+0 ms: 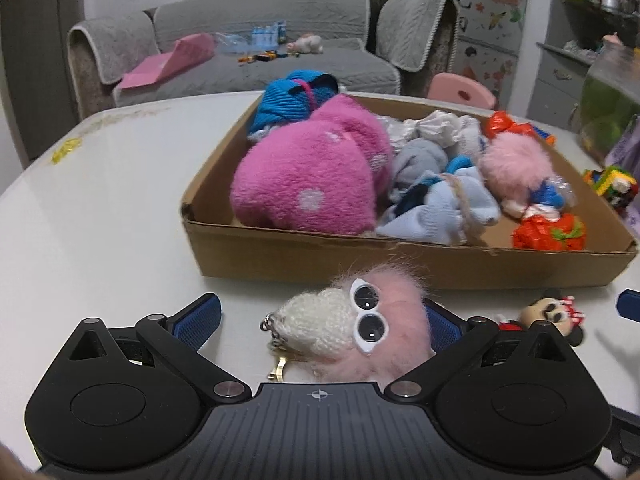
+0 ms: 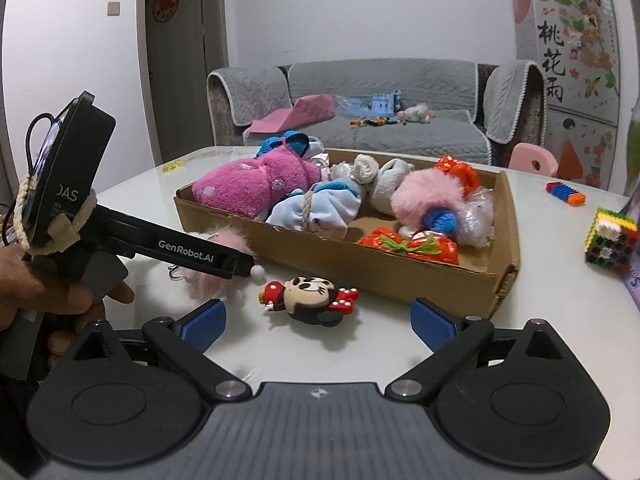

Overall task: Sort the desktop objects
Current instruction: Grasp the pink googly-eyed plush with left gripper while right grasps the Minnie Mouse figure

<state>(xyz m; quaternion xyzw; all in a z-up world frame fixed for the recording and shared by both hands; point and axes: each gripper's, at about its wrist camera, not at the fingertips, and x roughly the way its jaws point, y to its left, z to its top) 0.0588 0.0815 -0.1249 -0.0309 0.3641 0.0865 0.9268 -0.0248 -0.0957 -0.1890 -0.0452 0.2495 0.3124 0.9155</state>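
1. Cardboard box (image 2: 384, 268) sits far on our white table (image 1: 100, 208), full of soft toys.
2. Our left gripper (image 1: 320, 320) spreads wide around the pink fluffy keychain (image 1: 360, 332).
3. Our right gripper (image 2: 320, 320) gapes wide, empty, before the mouse figure (image 2: 310, 294) lying near the box.

A glossy white table (image 2: 540, 208) fills the foreground of a small living room with plain white walls (image 2: 340, 12). Behind it stands a sofa (image 2: 380, 120) draped in grey quilted covers, and left of the sofa is a dark grey door (image 2: 180, 60). To the right, a tall panel (image 2: 572, 60) carries flower pictures and black Chinese characters, with a pink chair back (image 2: 534, 162) below it and grey shelves (image 1: 592, 40) further right.
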